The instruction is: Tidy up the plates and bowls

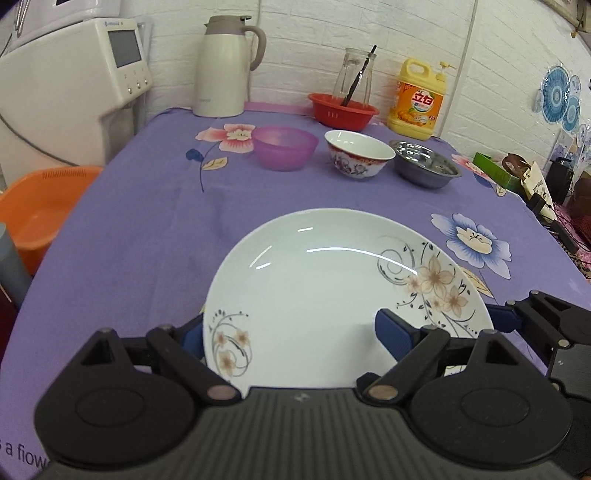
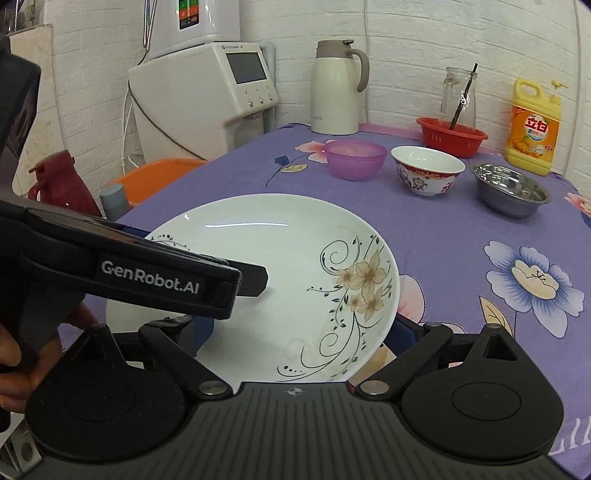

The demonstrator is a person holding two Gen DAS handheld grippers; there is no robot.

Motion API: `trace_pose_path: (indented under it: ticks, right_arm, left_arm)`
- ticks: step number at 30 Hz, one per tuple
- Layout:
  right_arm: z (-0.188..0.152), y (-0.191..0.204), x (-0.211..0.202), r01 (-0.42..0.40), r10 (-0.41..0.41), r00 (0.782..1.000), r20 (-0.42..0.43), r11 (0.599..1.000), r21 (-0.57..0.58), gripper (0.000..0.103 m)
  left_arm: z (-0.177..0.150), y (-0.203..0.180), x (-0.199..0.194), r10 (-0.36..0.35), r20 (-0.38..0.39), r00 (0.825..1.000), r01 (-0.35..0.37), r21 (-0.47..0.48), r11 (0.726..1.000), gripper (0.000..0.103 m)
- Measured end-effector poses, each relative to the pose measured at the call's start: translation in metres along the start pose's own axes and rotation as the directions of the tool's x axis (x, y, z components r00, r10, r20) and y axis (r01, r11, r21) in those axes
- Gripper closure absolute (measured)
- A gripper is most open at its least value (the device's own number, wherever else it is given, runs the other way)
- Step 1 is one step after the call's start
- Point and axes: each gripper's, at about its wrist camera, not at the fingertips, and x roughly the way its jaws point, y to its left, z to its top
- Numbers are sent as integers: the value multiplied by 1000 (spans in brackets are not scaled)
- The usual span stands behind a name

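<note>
White plate (image 1: 325,288) rim sits between both hand-held gripper fingers (image 1: 393,334).

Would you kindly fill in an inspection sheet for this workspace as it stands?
Surface: purple floral tablecloth, covering the table.
Job's things: white floral plate nearest; purple bowl, patterned china bowl and steel bowl in a row behind.
Clutter: thermos jug, red basket, glass jar, yellow detergent bottle along the wall.
Tools: left tool and right tool both open at the plate's near rim; one left-tool finger lies over the plate.
Cables: white cable running up the wall.
Surroundings: water dispenser and orange tub left of the table; white brick wall.
</note>
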Motion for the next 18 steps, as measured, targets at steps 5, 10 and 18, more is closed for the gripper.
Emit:
trace_pose_path:
  ticks: [5,10,18]
  right_arm:
    - [-2,-1,3,11,-12,1000,-15,1000,-5,0]
    - [-3,-9,4,-24,26,999,-29,999,43,0]
    - [-6,-3,6,-13,13,1000,-23,1000,-10,0]
  left_arm:
    - [-3,1,3,-8,17,1000,8,11,1000,15]
    - [-2,0,2,-17,14,1000,17,25,1000,8]
    - [6,-24,-20,79,124,989,-106,234,967,3]
